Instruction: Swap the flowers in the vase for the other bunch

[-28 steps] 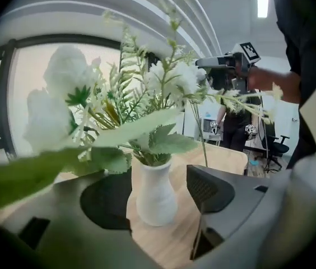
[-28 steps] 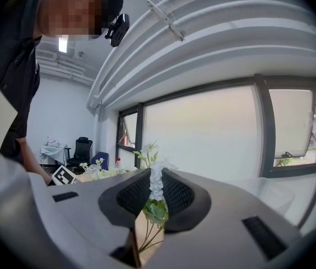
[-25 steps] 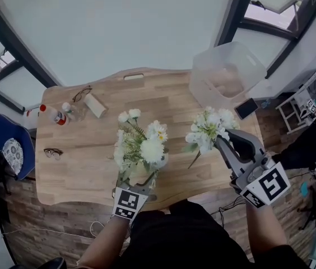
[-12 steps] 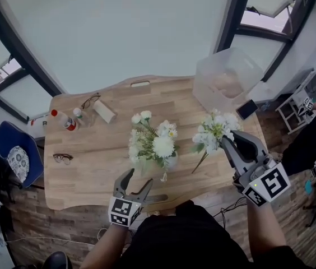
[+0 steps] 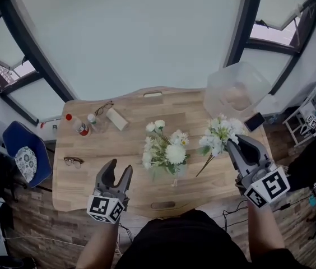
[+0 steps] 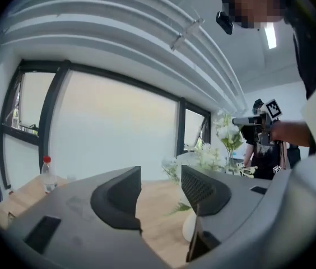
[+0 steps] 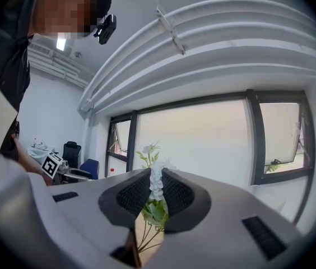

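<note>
A bunch of white flowers (image 5: 166, 150) stands in a pale vase (image 6: 190, 227) at the middle of the wooden table (image 5: 91, 144); in the head view the blooms hide most of the vase. My left gripper (image 5: 117, 170) hangs left of it, well apart, near the table's front edge. Its jaws are closing with nothing between them (image 6: 161, 186). My right gripper (image 5: 237, 145) is to the right of the vase, shut on the stems of a second white bunch (image 5: 218, 134), held above the table. White blossoms and green stems (image 7: 156, 189) show between its pads.
A clear plastic bin (image 5: 237, 88) sits at the table's back right, a dark phone (image 5: 254, 122) beside it. Two bottles (image 5: 75, 125), a small roll (image 5: 116, 118) and two pairs of glasses (image 5: 74, 161) lie at the left. A blue chair (image 5: 26, 156) stands left of the table.
My left gripper has drawn back from the vase's base to the left and risen, with nothing in it. The right gripper has kept its grip on the bunch and barely moved.
</note>
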`<state>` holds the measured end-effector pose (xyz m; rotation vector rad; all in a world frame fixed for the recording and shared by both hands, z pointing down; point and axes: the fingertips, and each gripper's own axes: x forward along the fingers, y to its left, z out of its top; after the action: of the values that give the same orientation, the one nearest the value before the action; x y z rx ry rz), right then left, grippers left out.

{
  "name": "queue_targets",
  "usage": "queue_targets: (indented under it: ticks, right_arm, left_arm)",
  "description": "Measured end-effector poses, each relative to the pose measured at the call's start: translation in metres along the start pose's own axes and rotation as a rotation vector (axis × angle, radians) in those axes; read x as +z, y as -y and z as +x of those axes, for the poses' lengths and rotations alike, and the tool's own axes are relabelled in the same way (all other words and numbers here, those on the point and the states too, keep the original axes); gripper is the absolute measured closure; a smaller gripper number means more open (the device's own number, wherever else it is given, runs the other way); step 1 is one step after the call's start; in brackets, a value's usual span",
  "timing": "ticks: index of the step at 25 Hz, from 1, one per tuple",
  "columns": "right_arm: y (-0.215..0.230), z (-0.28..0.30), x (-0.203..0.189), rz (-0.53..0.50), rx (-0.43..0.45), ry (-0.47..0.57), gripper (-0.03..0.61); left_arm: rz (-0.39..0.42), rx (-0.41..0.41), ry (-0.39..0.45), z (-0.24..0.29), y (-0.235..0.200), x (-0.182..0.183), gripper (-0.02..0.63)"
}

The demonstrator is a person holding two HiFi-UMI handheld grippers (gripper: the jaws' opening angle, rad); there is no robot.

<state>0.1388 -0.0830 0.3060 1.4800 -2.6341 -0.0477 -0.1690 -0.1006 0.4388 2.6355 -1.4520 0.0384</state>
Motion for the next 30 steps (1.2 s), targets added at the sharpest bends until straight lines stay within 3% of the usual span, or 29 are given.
queue_targets:
  ticks: [1, 4, 6, 11, 30]
  right_arm:
    - [0.001, 0.001, 0.000, 0.000, 0.001, 0.002, 0.503]
    - [0.005, 0.006, -0.002, -0.001, 0.003, 0.008, 0.504]
    - [0.006, 0.009, -0.007, -0.011, 0.007, 0.003, 0.504]
    - [0.008, 0.016, -0.017, 0.003, 0.021, -0.001, 0.505]
    - [0.017, 0.029, -0.019, 0.011, 0.037, 0.006, 0.505]
  left_arm:
    - [0.007, 0.012, 0.031, 0.001, -0.004, 0.012, 0.404]
    - [0.016, 0.055, 0.075, 0.004, -0.013, 0.039, 0.576]
    - [0.010, 0.082, 0.089, 0.006, -0.015, 0.053, 0.609]
    - [0.047, 0.091, 0.112, 0.010, -0.006, 0.075, 0.609]
    - [0.043, 0.087, 0.095, 0.010, 0.001, 0.073, 0.609]
